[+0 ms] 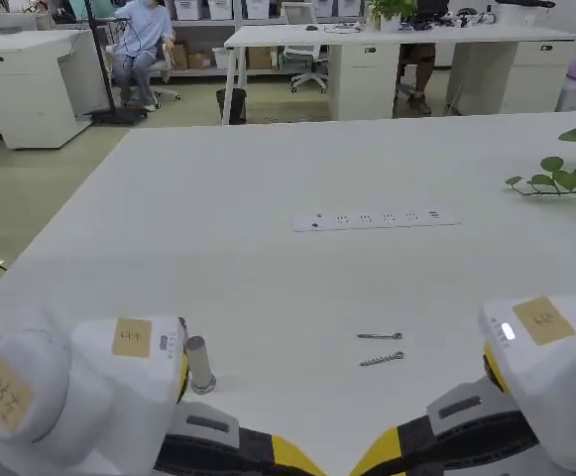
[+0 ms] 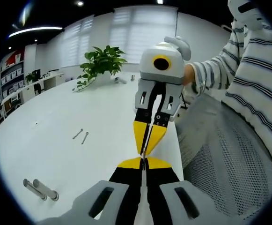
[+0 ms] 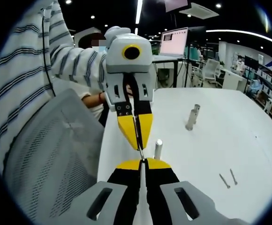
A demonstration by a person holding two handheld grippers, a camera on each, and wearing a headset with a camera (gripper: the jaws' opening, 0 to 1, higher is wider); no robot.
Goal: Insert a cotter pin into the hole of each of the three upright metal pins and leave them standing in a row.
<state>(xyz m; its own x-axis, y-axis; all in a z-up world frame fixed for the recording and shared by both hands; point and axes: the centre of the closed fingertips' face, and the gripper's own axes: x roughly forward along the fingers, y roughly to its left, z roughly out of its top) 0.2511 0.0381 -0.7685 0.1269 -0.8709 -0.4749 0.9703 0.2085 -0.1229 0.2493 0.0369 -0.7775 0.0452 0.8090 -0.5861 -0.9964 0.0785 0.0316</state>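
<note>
Left tongs (image 2: 143, 161) and right tongs (image 3: 142, 161) pinch narrow, apparently sharing one cotter pin (image 3: 138, 140); an uneven release could drop it past the near edge of the table (image 1: 268, 178).

On the table (image 1: 268, 268), we find a metal pin (image 1: 199, 362) near left, two cotter pins (image 1: 380, 336) to its right, a power strip (image 1: 377, 219) behind them, and a plant (image 1: 563, 176) far right.
</note>
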